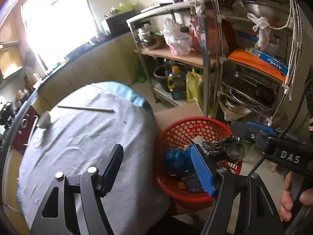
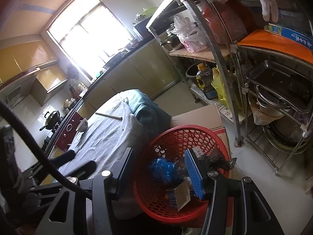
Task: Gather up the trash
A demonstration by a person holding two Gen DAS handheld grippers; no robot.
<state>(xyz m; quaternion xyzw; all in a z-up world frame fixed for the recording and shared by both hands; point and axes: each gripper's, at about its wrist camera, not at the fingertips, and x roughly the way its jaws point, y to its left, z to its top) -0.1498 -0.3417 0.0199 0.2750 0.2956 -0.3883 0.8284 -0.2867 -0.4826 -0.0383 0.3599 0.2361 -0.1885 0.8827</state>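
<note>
1. The left gripper (image 1: 158, 171) has its fingers spread wide with nothing between them; one finger is over the grey cloth (image 1: 82, 137), the blue-padded one over the red basket (image 1: 170, 192).
2. The right gripper (image 2: 162, 174) is likewise spread apart and empty, its blue pad hanging above the basket's (image 2: 156, 213) inside.
3. In the left wrist view the right gripper (image 1: 236, 126) also shows at the right edge; its tip is just beside a dark crinkled wrapper (image 1: 225, 144) at the basket's far rim.
4. The trash lies in the basket at lower centre: a crumpled blue bag (image 2: 161, 169) and a small flat box (image 2: 181, 195), its long axis running from lower left to upper right.
5. On the cloth, upper left, a thin white stick (image 1: 86, 108) lies nearly level across the frame, and a white bowl (image 1: 44, 119) sits left of it.
6. A cardboard box (image 2: 203, 115) stands behind the basket.
</note>
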